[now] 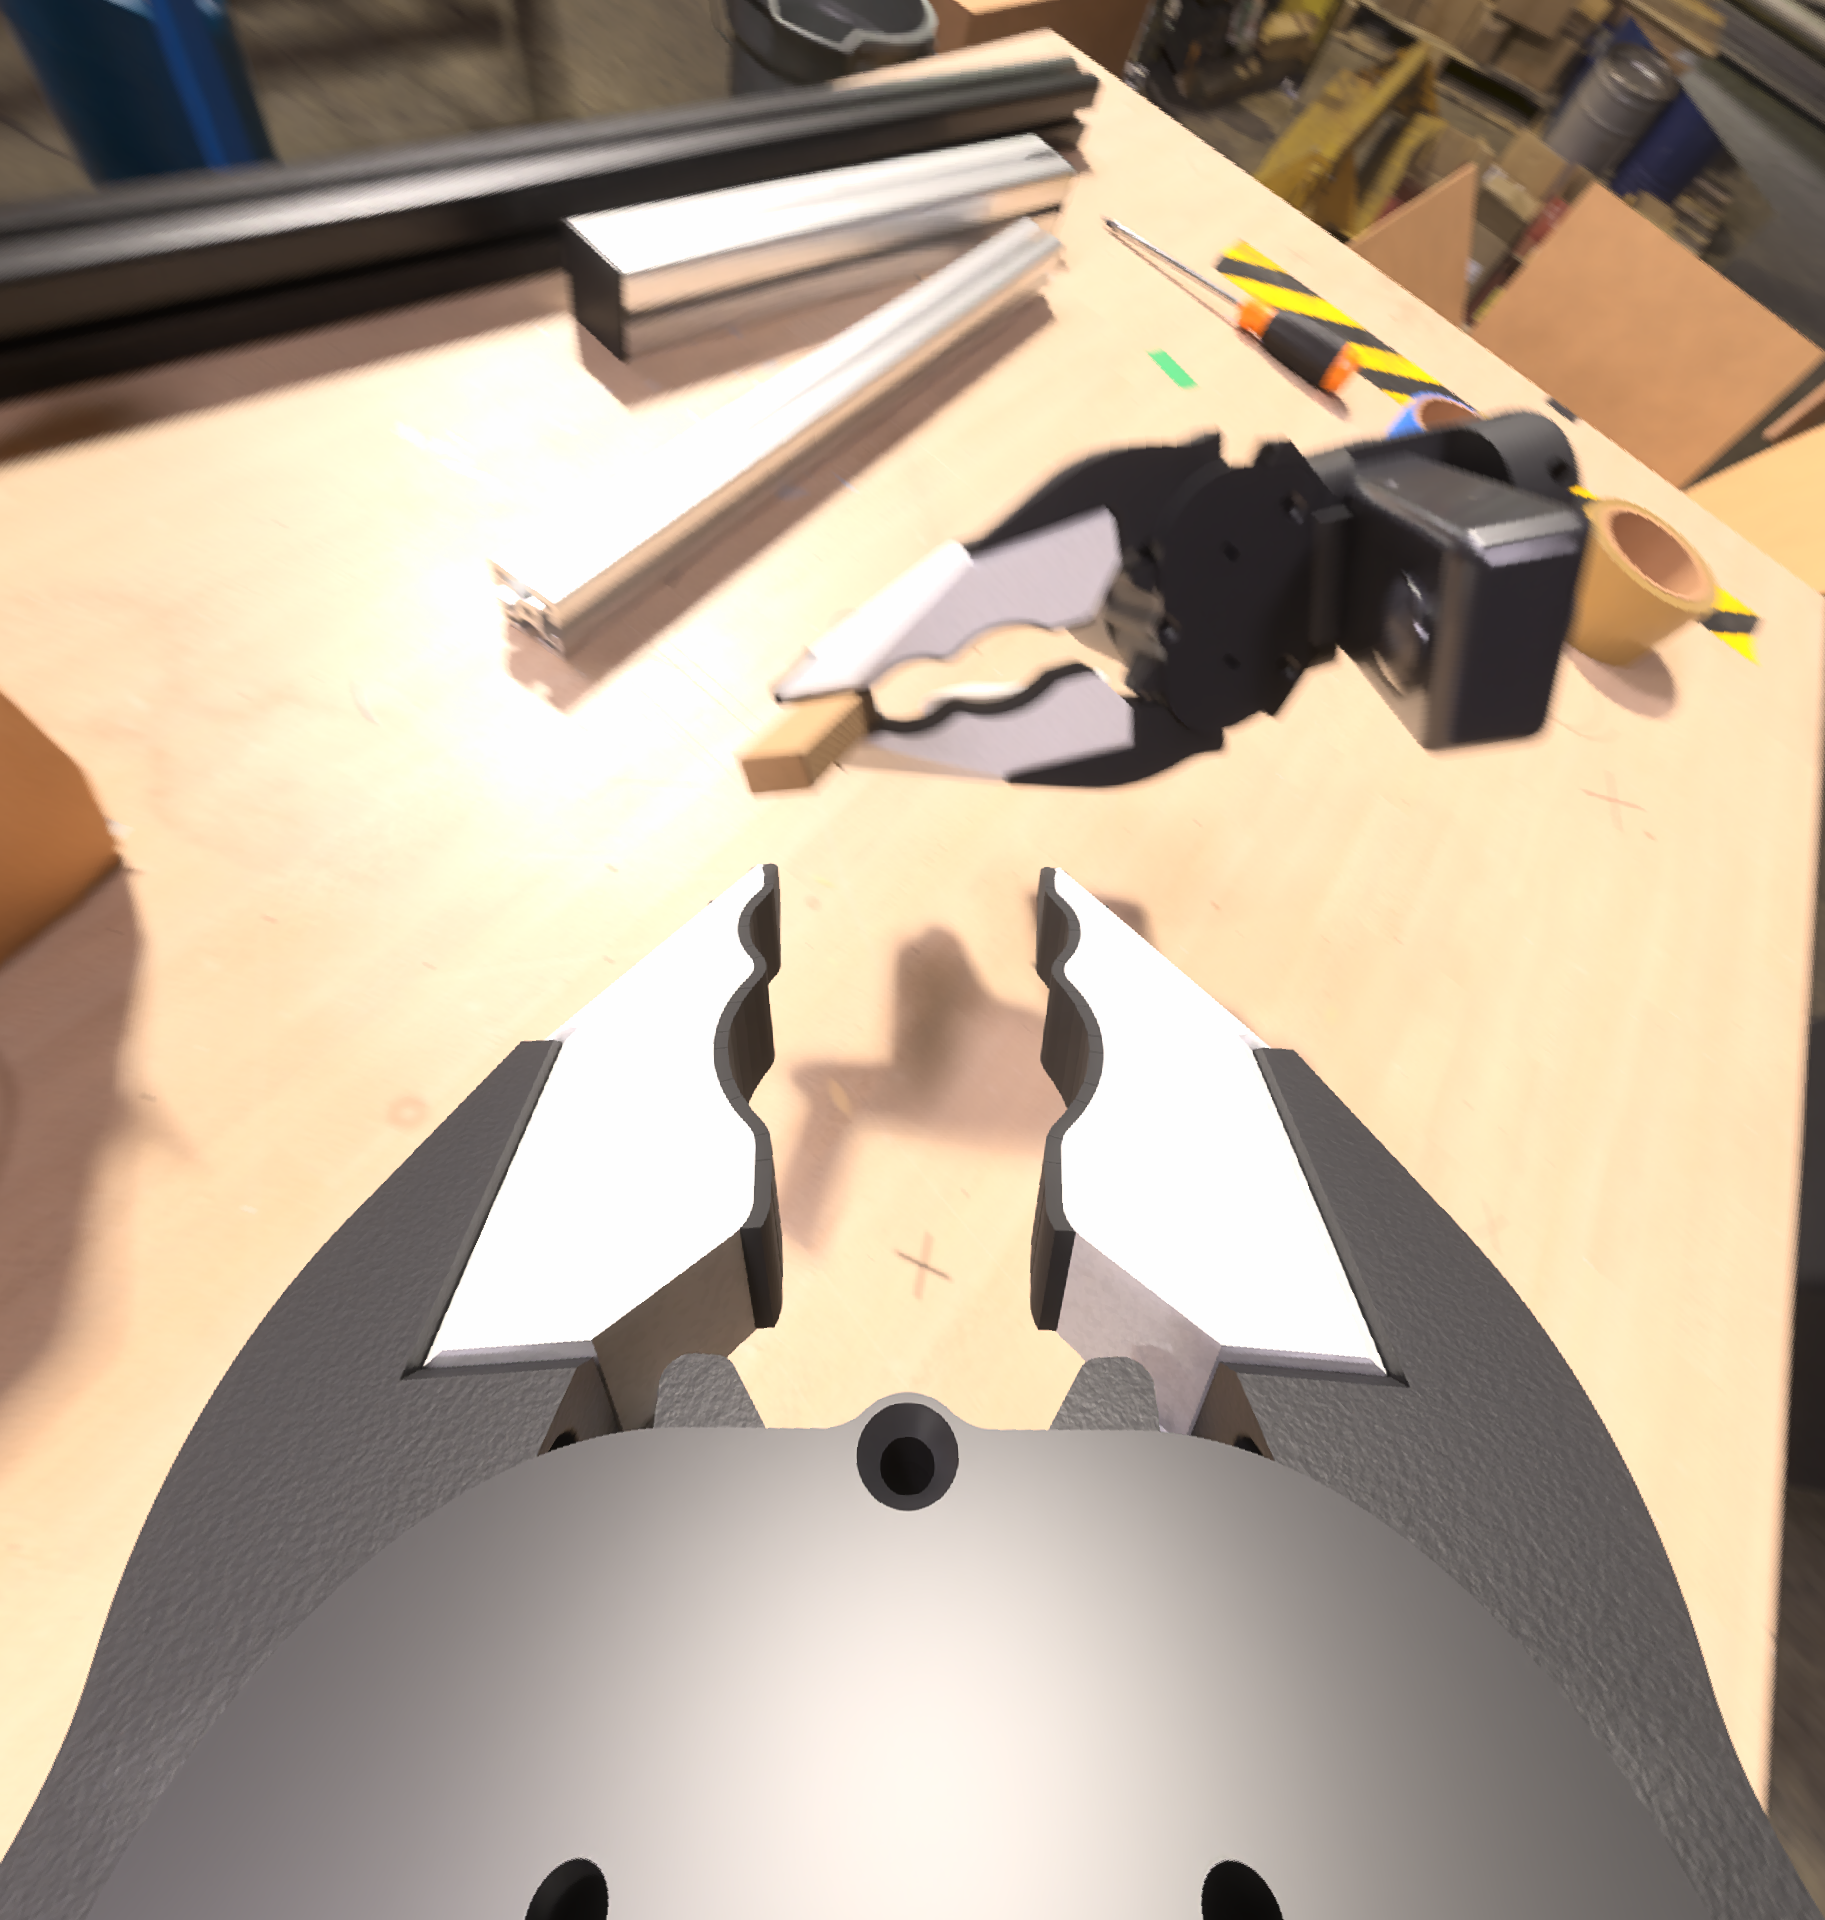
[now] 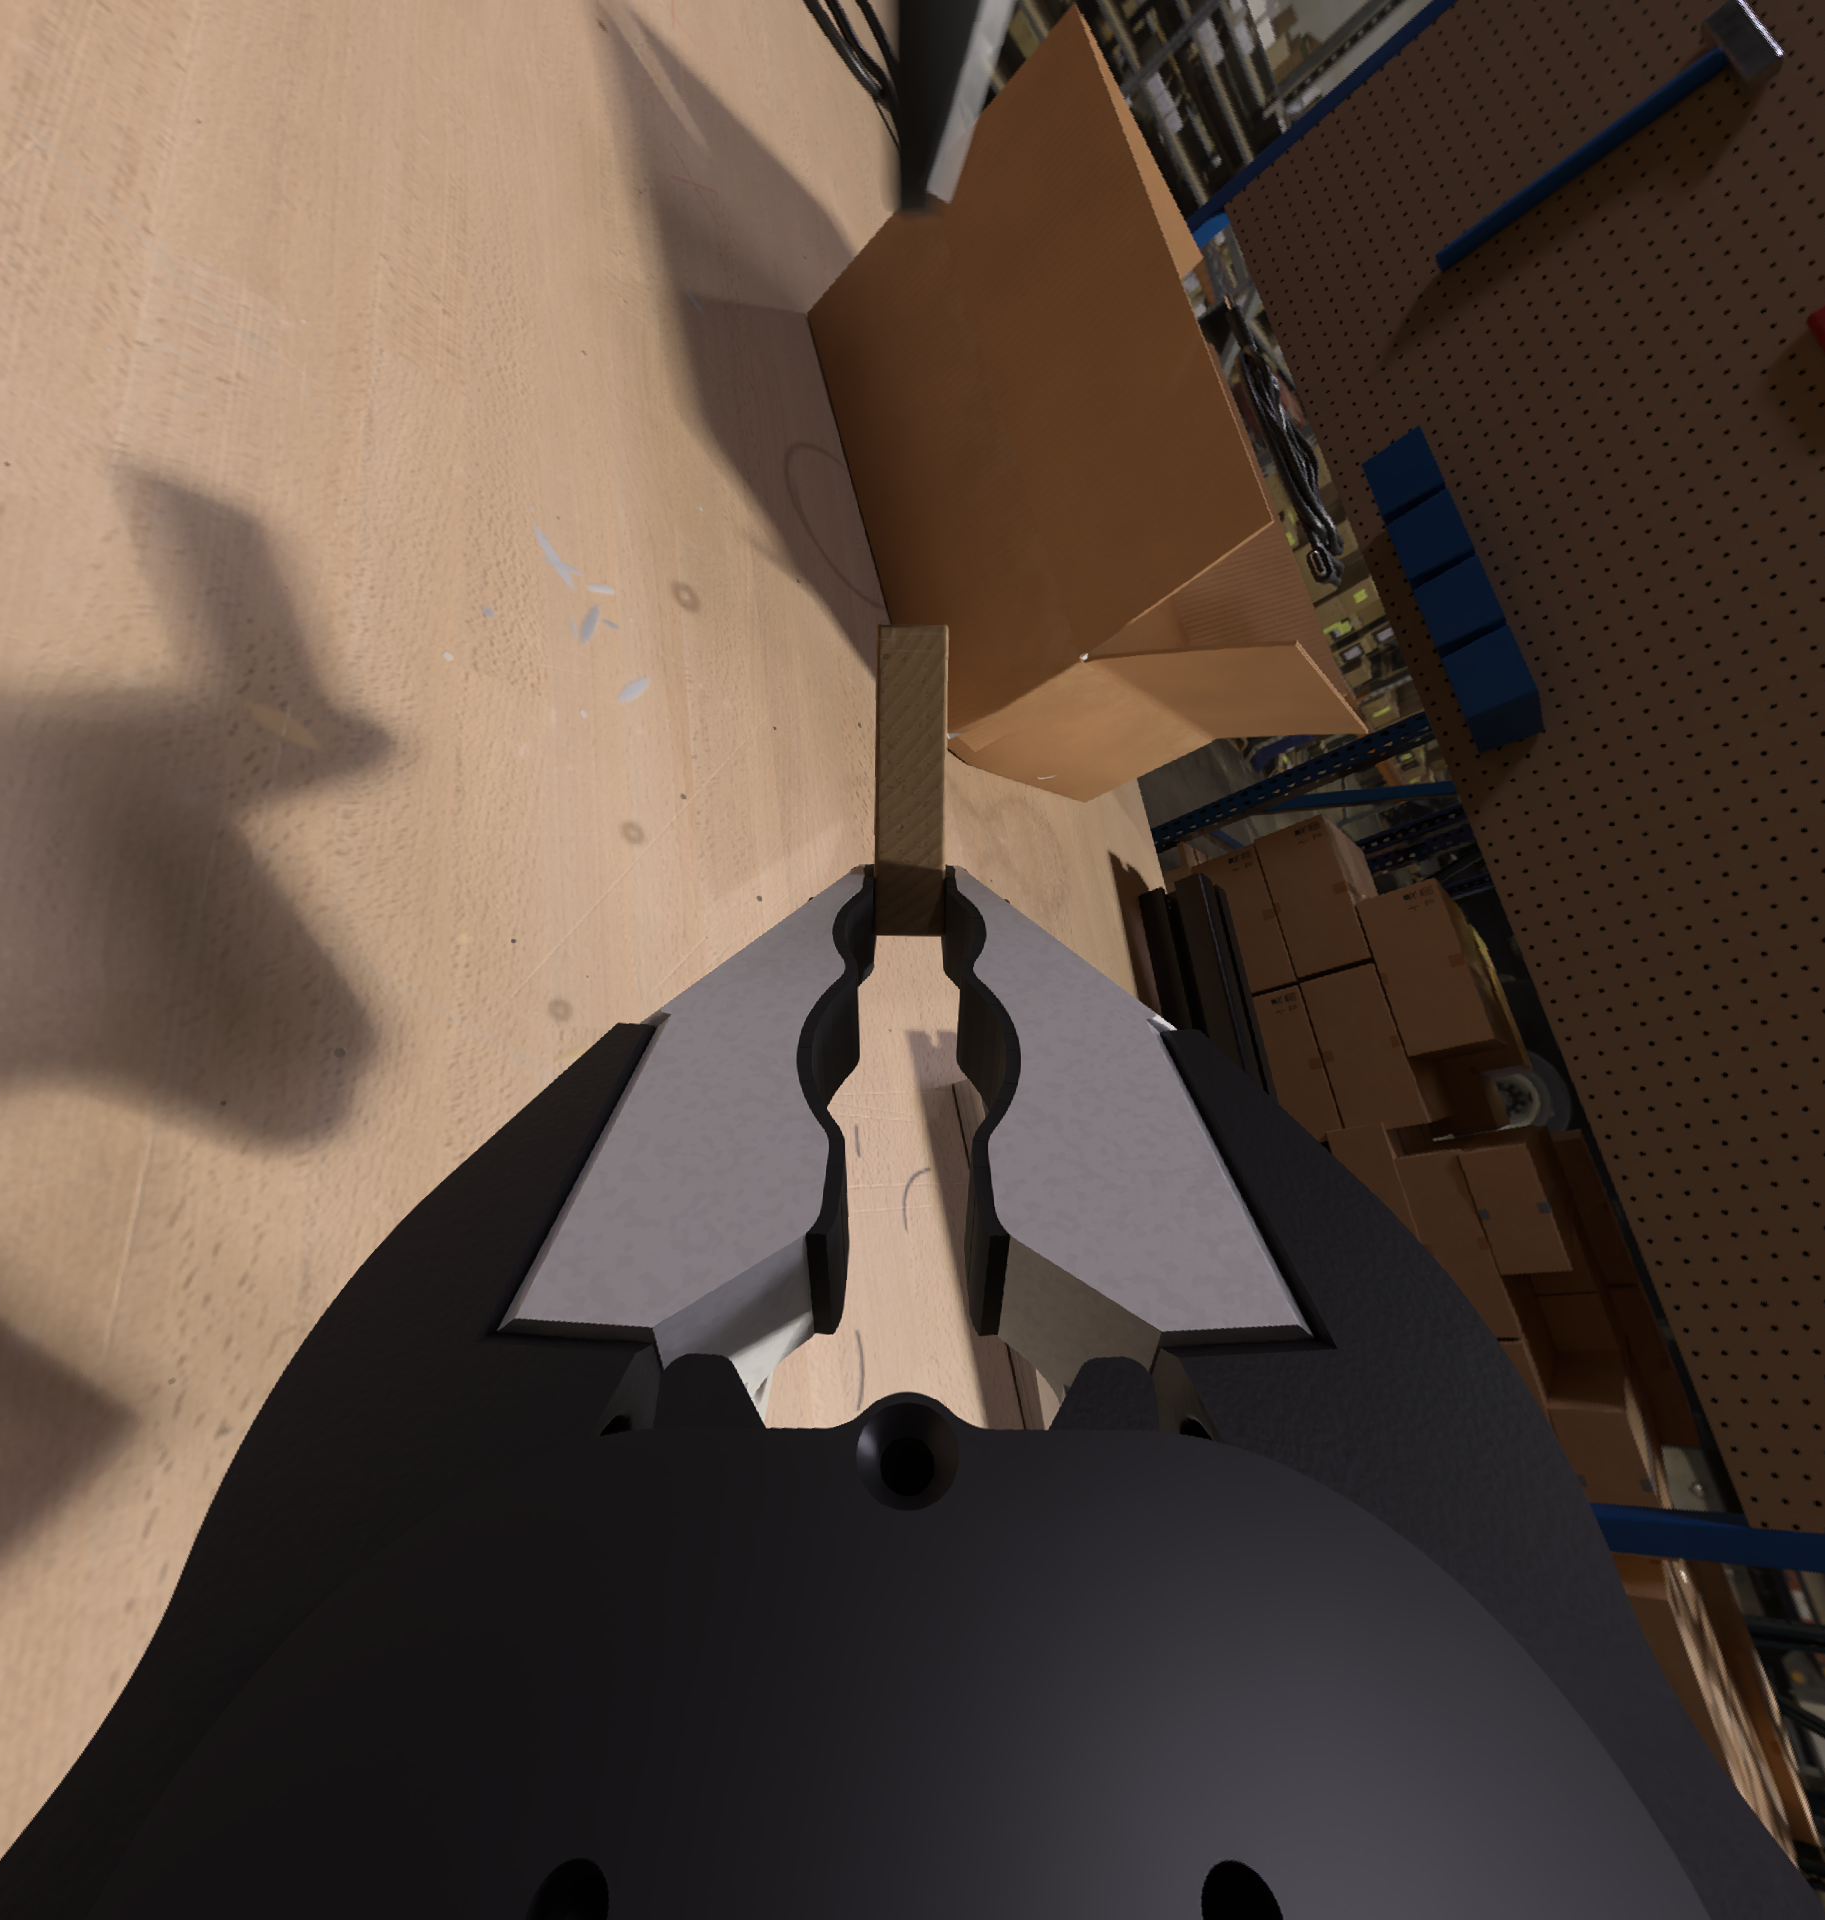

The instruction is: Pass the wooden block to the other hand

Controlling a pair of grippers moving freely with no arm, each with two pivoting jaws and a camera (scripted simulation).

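Note:
The wooden block (image 2: 910, 769) is a small light-brown bar. My right gripper (image 2: 909, 899) is shut on one end of it and holds it above the wooden table; the rest sticks out past the fingertips. In the left wrist view the right gripper (image 1: 835, 701) is dark, comes in from the right, and the block (image 1: 799, 748) points left from its tips. My left gripper (image 1: 908, 894) is open and empty, a short way in front of and below the block, not touching it.
Aluminium profiles (image 1: 773, 416) and a black rail (image 1: 451, 218) lie at the table's far side. A screwdriver (image 1: 1272, 322) and tape rolls (image 1: 1640, 571) are at the right edge. A cardboard box (image 2: 1053, 468) stands beyond the block.

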